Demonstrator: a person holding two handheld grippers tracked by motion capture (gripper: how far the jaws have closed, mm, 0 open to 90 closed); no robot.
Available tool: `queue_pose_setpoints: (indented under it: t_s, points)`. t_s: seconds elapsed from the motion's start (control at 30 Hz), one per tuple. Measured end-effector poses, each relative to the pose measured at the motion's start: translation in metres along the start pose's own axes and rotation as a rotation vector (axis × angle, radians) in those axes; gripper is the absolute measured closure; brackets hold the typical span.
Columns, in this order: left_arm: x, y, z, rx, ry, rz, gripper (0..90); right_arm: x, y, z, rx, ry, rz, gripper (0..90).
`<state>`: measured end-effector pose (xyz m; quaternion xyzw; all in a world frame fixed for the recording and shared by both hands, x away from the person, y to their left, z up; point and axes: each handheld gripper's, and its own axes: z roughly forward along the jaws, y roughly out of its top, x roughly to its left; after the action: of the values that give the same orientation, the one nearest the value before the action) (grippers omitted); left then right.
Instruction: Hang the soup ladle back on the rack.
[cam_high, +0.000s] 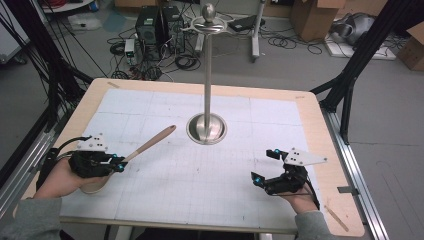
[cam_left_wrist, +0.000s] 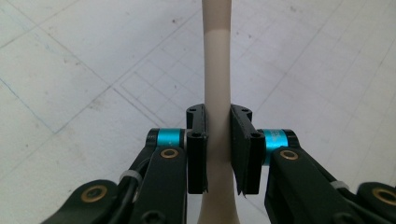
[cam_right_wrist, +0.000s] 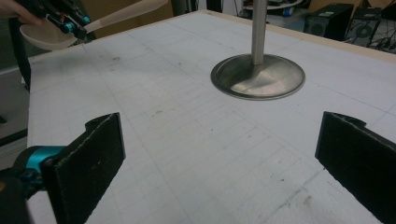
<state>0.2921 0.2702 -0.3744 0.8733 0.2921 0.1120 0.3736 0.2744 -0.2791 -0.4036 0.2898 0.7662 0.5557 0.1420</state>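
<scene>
The metal stand rises from mid-bench, its tall pole the one upright obstacle. The gridded bench lies open on the near side of its base. The spoon slants left of the stand.

this is a lab or workshop room, not a home. the wooden table carries a white grid mat for measuring positions. black frame beams stand at the sides, w/ many black cables hanging at the left. on the grey floor behind are two pc towers, loose wires and cardboard boxes. a metal stand w/ round base is on the mat.
</scene>
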Motion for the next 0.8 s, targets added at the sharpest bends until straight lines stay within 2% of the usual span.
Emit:
queue_pose_setpoints:
  t_s: [0.17,0.3,0.37,0.43,0.63,0.8]
  points:
    - [-0.002,0.007,-0.002,-0.025,0.01,0.005,77.2,-0.001,0.001,0.004,0.002,0.005,0.001,0.1]
    - [-0.001,0.014,-0.006,-0.053,-0.002,-0.009,77.2,-0.002,0.001,0.004,-0.002,0.003,0.008,0.1]
    - [0.0,0.02,-0.009,-0.074,-0.006,0.0,77.3,-0.002,0.001,0.004,-0.002,0.002,0.01,0.1]
    - [0.003,0.026,-0.012,-0.087,-0.006,-0.02,77.3,-0.002,0.002,0.005,-0.004,0.004,0.008,0.1]
    - [0.009,0.037,-0.023,-0.101,0.011,-0.035,77.4,-0.002,0.003,0.006,-0.006,0.01,0.005,0.1]
    - [0.009,0.046,-0.031,-0.116,0.016,-0.021,77.4,-0.003,0.003,0.006,-0.007,0.009,0.005,0.1]
